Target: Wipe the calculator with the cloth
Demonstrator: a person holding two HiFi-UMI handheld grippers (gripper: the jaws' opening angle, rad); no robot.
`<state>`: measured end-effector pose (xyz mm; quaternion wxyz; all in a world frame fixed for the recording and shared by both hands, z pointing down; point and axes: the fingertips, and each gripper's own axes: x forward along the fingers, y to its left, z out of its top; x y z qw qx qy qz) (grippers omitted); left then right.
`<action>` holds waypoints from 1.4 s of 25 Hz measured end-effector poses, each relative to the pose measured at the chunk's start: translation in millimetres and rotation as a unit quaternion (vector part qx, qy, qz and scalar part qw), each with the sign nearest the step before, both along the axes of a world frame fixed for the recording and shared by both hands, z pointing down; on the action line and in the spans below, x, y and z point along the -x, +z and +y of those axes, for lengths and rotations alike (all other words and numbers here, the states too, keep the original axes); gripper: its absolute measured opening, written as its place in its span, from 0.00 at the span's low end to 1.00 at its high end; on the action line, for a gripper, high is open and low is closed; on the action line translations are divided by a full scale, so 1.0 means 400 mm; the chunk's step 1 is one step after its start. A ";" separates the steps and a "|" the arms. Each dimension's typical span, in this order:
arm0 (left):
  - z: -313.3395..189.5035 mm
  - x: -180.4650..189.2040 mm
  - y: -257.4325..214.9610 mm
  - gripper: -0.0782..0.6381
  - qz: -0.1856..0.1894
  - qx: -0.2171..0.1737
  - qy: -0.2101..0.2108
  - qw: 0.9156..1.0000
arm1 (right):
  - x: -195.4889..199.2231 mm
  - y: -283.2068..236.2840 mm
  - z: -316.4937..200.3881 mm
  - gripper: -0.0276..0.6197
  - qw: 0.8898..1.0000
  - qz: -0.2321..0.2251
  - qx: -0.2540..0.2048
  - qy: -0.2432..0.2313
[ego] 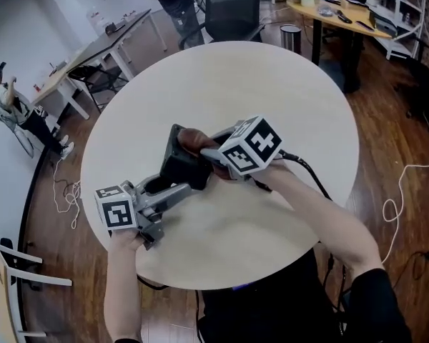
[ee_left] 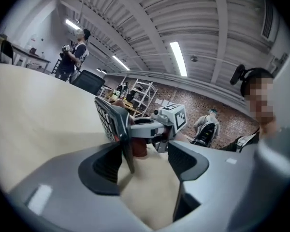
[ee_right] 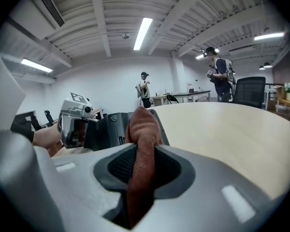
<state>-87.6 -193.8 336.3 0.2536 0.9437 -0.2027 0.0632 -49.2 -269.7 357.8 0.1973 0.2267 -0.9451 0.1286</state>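
Brown cloth [ee_right: 142, 124] pinched in right claw [ee_right: 141, 164], against upright calculator [ee_left: 108, 120]; left claw [ee_left: 145, 161] near level, gaping round calculator's edge

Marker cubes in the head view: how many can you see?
2. One marker cube sits low on the left, on the left gripper near the table's front edge; the other is right of centre, on the right gripper above the table.

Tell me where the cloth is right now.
The cloth is pinched in the right gripper, jaws shut on it in the right gripper view, right by the black calculator near the middle of the round table.
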 end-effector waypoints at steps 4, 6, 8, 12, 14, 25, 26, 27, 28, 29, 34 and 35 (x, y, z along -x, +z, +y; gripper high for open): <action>0.025 0.000 -0.024 0.70 0.062 0.021 0.079 0.995 | -0.019 0.025 0.003 0.18 1.000 0.016 -0.003 -0.008; 0.032 0.004 -0.031 0.72 0.065 0.011 0.104 0.992 | -0.026 0.035 -0.001 0.18 1.000 0.021 -0.004 -0.006; 0.027 0.011 -0.034 0.72 0.050 -0.005 0.116 0.992 | -0.033 0.037 -0.008 0.18 1.000 0.022 -0.006 -0.002; 0.032 0.006 -0.036 0.72 -0.008 -0.040 0.150 0.988 | -0.032 0.034 -0.010 0.18 1.000 0.015 -0.008 -0.001; 0.056 -0.019 -0.028 0.72 -0.058 -0.063 0.183 0.979 | -0.034 0.035 -0.009 0.18 1.000 0.018 -0.011 -0.004; -0.005 -0.025 -0.028 0.64 0.021 0.003 0.171 0.985 | -0.068 0.036 -0.010 0.18 0.999 0.025 -0.032 0.004; 0.000 -0.032 -0.029 0.64 0.034 0.008 0.170 0.985 | -0.075 0.025 -0.011 0.18 0.999 0.019 -0.039 0.013; 0.004 -0.039 -0.026 0.64 0.042 0.012 0.168 0.985 | -0.082 0.005 -0.010 0.18 0.999 0.004 -0.049 0.023; 0.006 -0.045 -0.021 0.64 0.045 0.015 0.165 0.985 | -0.084 -0.028 -0.004 0.18 0.997 -0.021 -0.064 0.029; 0.006 -0.048 -0.013 0.64 0.045 0.017 0.161 0.986 | -0.079 -0.072 0.010 0.18 0.995 -0.053 -0.084 0.026; 0.011 -0.062 0.003 0.63 0.028 0.005 0.161 0.987 | 0.016 -0.175 0.131 0.18 0.970 -0.055 -0.227 -0.062; 0.012 -0.062 0.006 0.63 0.025 0.002 0.162 0.986 | 0.035 -0.143 0.142 0.18 0.968 -0.014 -0.240 -0.075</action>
